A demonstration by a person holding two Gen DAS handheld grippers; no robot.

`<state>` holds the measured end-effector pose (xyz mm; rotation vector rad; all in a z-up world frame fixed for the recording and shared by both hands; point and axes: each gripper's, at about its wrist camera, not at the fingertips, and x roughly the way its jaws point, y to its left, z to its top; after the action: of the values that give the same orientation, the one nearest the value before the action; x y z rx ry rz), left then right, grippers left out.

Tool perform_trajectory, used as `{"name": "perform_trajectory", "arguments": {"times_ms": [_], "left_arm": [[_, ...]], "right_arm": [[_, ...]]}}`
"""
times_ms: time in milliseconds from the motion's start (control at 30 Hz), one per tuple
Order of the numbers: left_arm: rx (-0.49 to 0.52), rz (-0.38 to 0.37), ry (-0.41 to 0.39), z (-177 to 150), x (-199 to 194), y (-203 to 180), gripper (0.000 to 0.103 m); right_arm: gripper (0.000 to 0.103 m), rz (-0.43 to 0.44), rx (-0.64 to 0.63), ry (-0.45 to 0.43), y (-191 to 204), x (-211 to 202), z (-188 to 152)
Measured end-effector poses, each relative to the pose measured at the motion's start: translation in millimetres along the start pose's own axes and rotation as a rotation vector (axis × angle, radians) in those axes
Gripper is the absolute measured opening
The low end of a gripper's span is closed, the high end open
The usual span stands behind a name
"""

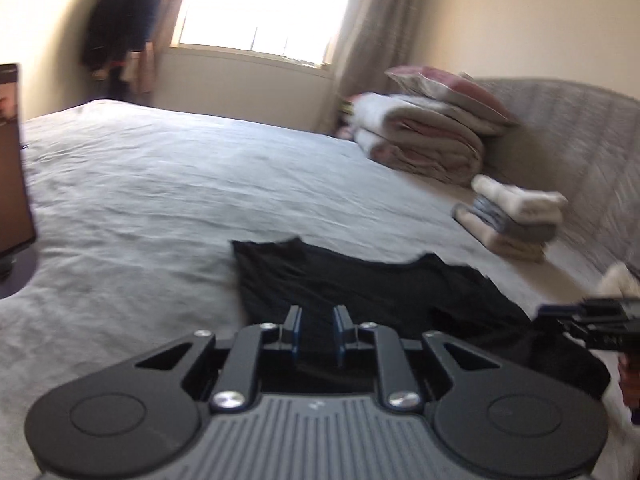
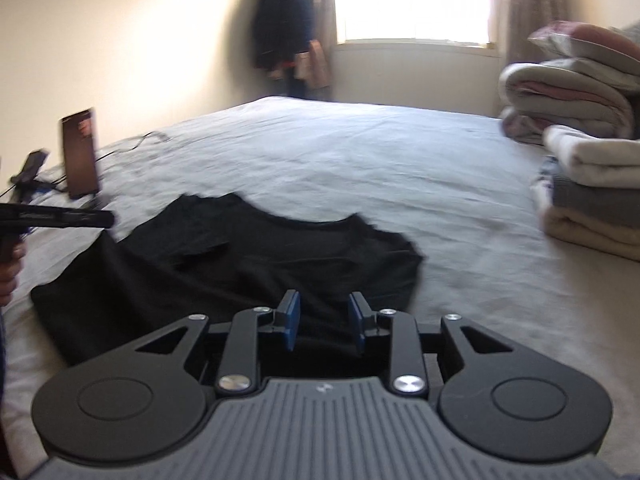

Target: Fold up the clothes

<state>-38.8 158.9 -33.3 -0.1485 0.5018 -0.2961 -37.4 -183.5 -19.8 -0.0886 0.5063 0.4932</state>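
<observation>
black shirt (image 2: 224, 264) flat on grey bedsheet (image 1: 180, 184), window (image 1: 264, 4) behind

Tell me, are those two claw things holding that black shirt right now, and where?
Nothing is held. Both the left gripper and right gripper are open above the black shirt, gripping nothing.
</observation>
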Motion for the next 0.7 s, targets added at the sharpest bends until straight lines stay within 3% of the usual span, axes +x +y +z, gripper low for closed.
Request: {"name": "perform_trajectory", "arguments": {"times_ms": [100,200,267,333,400,467,700], "left_arm": [[0.063,-0.028,0.047,-6,6,-10,0.017],[0.090,0.088,0.108,-10,17,-7,0.016],[0.061,0.099,0.087,-4,12,0,0.017],[0.033,0.109,0.064,1,7,7,0.022],[0.005,0.107,0.043,6,3,13,0.038],[-0.029,0.096,0.043,10,3,18,0.049],[-0.009,0.088,0.097,10,14,17,0.050]], "right_arm": [[0.030,0.003,-0.035,0.046,5,9,-6],[0.021,-0.027,-0.043,0.094,-1,15,-12],[0.021,-0.028,-0.023,0.085,-7,11,-12],[0.022,-0.023,-0.003,0.069,-11,5,-7],[0.030,-0.019,-0.013,0.048,-11,-1,-5],[0.031,-0.030,-0.032,0.047,-10,0,-3],[0.031,-0.053,-0.078,0.083,-10,14,-2]]}}
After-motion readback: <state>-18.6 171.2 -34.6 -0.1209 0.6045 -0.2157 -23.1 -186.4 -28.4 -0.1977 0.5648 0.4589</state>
